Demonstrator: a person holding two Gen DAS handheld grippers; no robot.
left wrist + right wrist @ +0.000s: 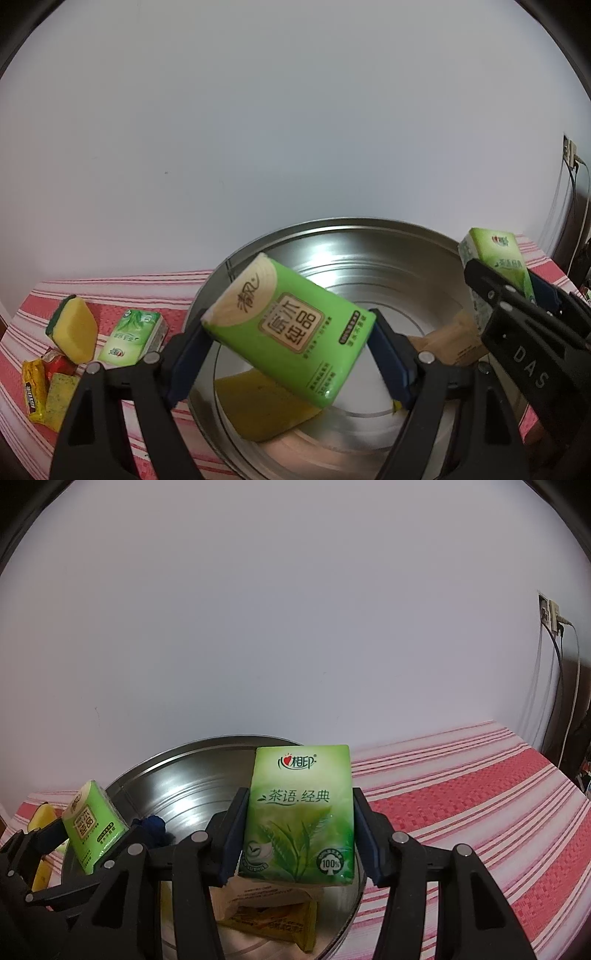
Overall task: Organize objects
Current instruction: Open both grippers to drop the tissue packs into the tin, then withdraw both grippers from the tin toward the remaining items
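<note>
The left tool (290, 341) is clenched on a bright green tissue pack (291, 332), its blue pads pressing the pack's two short ends. The pack hangs tilted above the round metal basin (369, 236), clear of the basin floor. Under it in the basin lies a yellow sponge (258, 410), and a tan paper packet (454, 339) lies toward the basin's right side.

The right tool (297, 836) grips a pale green tea-leaf tissue pack (299, 812), held upright by its two long sides over the near right part of the same basin (184, 764). Beneath this pack lie the tan packet (266, 893) and a yellow wrapped snack (280, 919).

On the worktop, covered with a red and white striped cloth (155, 284), left of the basin, lie a yellow and green sponge (74, 328), another tea-leaf tissue pack (133, 336) just beside it, and a small cluster of red and yellow snack wrappers (44, 384) nearer the camera.
</note>
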